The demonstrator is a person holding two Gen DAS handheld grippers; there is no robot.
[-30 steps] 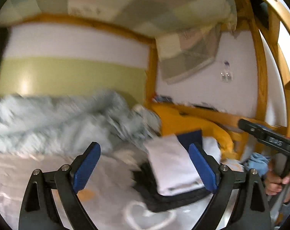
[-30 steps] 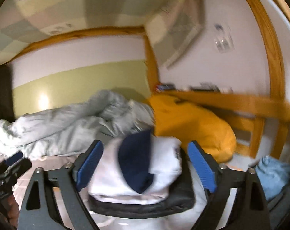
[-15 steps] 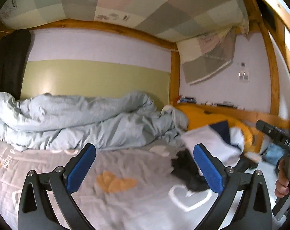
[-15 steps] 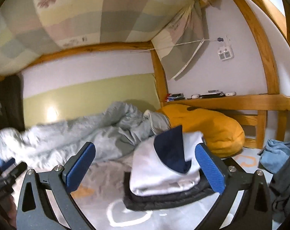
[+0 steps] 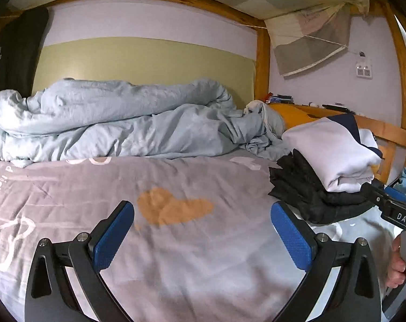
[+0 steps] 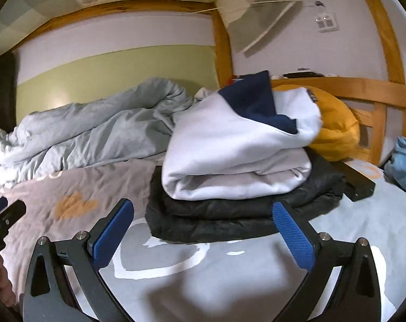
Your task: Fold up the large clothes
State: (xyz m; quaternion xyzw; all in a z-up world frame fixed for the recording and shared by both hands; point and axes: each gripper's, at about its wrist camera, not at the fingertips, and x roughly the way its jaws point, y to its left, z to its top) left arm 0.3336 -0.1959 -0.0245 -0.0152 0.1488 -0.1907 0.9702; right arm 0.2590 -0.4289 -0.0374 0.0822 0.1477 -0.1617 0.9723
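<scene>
Currently both grippers, left gripper [image 5: 202, 232] and right gripper [image 6: 203, 230], are released; beyond lie a crumpled pale-blue duvet [image 5: 117, 118] and a folded white-navy hoodie [image 6: 240, 145] atop a folded black garment [image 6: 229, 212].

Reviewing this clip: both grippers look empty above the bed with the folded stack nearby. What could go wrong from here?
1. The white sweatshirt sits bulging on the black garment, its navy part sticking up; a nudge might topple or unfold it.
2. The open right gripper is close to the stack and could snag the black garment's edge.
3. The rumpled blue duvet crowds the far side of the bed, leaving less flat sheet for the next fold.
</scene>
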